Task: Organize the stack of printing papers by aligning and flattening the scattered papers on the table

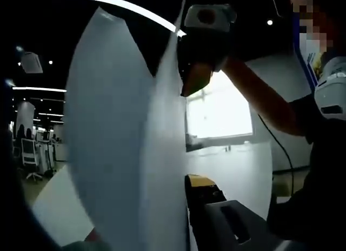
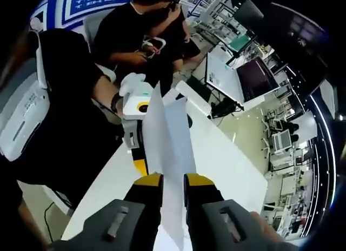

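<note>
The papers are lifted off the white table and stand on edge between the two tongs. The right gripper is closed on their near edge; the left gripper holds the far edge, though its jaws are partly hidden by the sheets, so I cannot tell its state. The stack is gathered, I judge; aligning it and laying it flat remain.
</note>
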`<action>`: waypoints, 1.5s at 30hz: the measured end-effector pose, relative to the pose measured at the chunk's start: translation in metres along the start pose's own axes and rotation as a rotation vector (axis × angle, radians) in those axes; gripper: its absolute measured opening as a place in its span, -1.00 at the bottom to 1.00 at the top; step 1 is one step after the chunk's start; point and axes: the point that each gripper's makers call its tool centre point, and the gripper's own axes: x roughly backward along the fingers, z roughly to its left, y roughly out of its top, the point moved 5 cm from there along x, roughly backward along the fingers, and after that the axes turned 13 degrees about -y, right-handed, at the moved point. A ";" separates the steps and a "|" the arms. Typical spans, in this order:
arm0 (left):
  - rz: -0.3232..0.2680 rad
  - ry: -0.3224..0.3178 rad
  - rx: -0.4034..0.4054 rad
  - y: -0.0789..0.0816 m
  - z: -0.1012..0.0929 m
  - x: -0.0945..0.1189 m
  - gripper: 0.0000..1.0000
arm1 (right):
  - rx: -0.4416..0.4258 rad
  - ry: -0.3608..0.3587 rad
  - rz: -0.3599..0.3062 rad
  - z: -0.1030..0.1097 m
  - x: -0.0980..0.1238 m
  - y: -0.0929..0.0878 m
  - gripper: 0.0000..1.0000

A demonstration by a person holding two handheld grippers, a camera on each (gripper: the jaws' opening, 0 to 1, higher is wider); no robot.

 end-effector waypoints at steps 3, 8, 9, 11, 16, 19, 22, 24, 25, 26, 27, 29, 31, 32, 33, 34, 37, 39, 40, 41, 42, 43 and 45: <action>-0.002 0.002 0.001 0.000 0.000 0.000 -0.88 | 0.006 -0.021 -0.015 -0.004 0.000 0.002 -0.70; 0.000 0.003 -0.008 0.000 -0.001 0.000 -0.87 | 0.016 -0.031 -0.019 -0.005 -0.002 0.002 -0.68; 0.000 0.004 -0.012 0.000 -0.001 0.000 -0.86 | 0.018 -0.034 -0.020 -0.006 -0.003 0.002 -0.68; -0.008 0.004 -0.012 0.001 -0.001 0.000 -0.85 | 0.019 -0.041 -0.025 -0.007 -0.003 0.002 -0.67; -0.009 -0.001 -0.010 0.001 -0.001 0.000 -0.87 | 0.020 -0.037 -0.024 -0.007 -0.004 0.002 -0.67; -0.011 -0.003 -0.010 0.001 -0.002 0.000 -0.87 | 0.022 -0.041 -0.024 -0.007 -0.004 0.001 -0.67; -0.012 0.000 -0.010 0.001 -0.001 0.001 -0.87 | 0.018 -0.050 -0.030 -0.009 -0.001 0.001 -0.65; -0.012 0.005 -0.009 0.001 -0.001 0.001 -0.88 | 0.011 -0.058 -0.034 -0.011 0.003 -0.002 -0.60; -0.011 0.007 -0.008 0.001 0.000 0.002 -0.88 | 0.008 -0.063 -0.035 -0.012 0.005 -0.003 -0.60; -0.012 0.005 -0.006 0.001 -0.001 0.002 -0.88 | 0.005 -0.069 -0.037 -0.013 0.007 -0.005 -0.60; -0.013 0.003 -0.002 0.001 -0.001 0.002 -0.88 | -0.001 -0.076 -0.037 -0.014 0.009 -0.007 -0.60; -0.012 0.003 -0.002 0.001 -0.001 0.002 -0.88 | -0.016 -0.088 -0.038 -0.017 0.015 -0.012 -0.58; -0.012 0.006 -0.003 0.001 0.000 0.002 -0.88 | -0.035 -0.098 -0.041 -0.019 0.021 -0.017 -0.56; -0.012 0.007 -0.003 0.001 0.000 0.002 -0.88 | -0.045 -0.108 -0.047 -0.020 0.025 -0.020 -0.54; -0.011 0.009 -0.003 0.001 0.000 0.002 -0.88 | -0.049 -0.113 -0.049 -0.020 0.028 -0.022 -0.52; -0.010 0.012 -0.005 0.001 0.000 0.002 -0.88 | -0.054 -0.117 -0.049 -0.021 0.030 -0.024 -0.51; -0.008 0.020 -0.007 0.001 0.001 0.002 -0.88 | -0.075 -0.143 -0.060 -0.024 0.039 -0.031 -0.47; -0.009 0.018 -0.005 0.002 0.001 0.002 -0.88 | -0.097 -0.157 -0.064 -0.025 0.045 -0.038 -0.43; -0.010 0.017 -0.004 0.002 0.000 0.001 -0.88 | -0.102 -0.161 -0.067 -0.025 0.047 -0.041 -0.41; -0.010 0.016 -0.006 0.002 0.000 0.001 -0.88 | -0.113 -0.173 -0.066 -0.026 0.050 -0.046 -0.38; -0.009 0.016 -0.007 0.002 0.000 0.001 -0.88 | -0.124 -0.185 -0.065 -0.026 0.053 -0.052 -0.37; -0.008 0.016 -0.008 0.003 0.000 0.001 -0.88 | -0.134 -0.197 -0.063 -0.027 0.056 -0.057 -0.35; -0.007 0.015 -0.010 0.003 -0.001 0.001 -0.88 | -0.150 -0.209 -0.066 -0.026 0.060 -0.066 -0.30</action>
